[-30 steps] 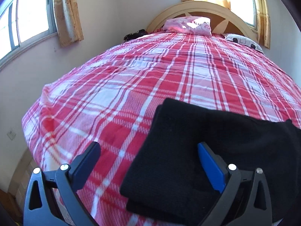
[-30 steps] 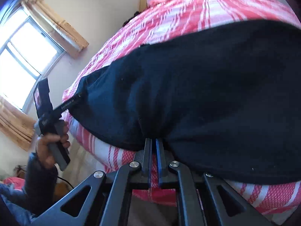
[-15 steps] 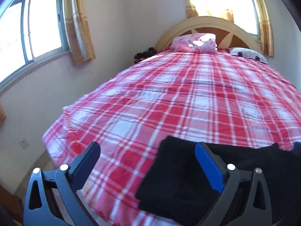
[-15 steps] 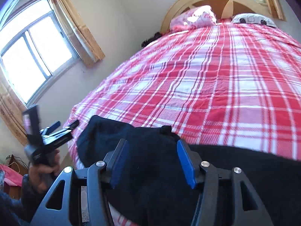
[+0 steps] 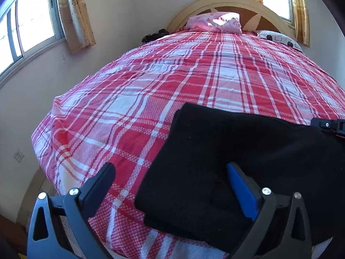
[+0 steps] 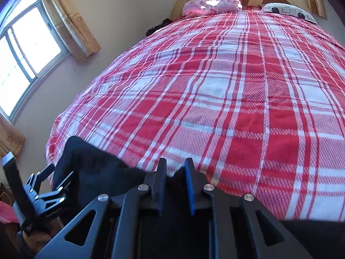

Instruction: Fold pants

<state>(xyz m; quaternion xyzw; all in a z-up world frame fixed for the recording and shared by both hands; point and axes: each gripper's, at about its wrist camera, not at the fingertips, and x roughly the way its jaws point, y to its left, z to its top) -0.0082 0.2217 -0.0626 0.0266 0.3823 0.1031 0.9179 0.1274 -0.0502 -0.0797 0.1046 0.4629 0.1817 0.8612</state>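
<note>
The black pants (image 5: 226, 155) lie folded into a thick stack at the near edge of the red plaid bed (image 5: 183, 82). My left gripper (image 5: 170, 179) is open and its jaws straddle the stack's near left corner. In the right wrist view the pants (image 6: 94, 172) show at the lower left. My right gripper (image 6: 175, 172) has its jaws closed to a narrow gap on a raised bit of the black cloth. The left gripper also shows in the right wrist view (image 6: 47, 185).
A pink pillow (image 5: 213, 21) and a white patterned pillow (image 5: 278, 37) lie by the wooden headboard (image 5: 232, 2). A dark item (image 5: 155, 35) sits at the bed's far left corner. A wall with a curtained window (image 5: 32, 26) runs along the left.
My right gripper opened, then narrowed again on the cloth near the pants' far edge. My left gripper pulled back and then came forward again, staying open.
</note>
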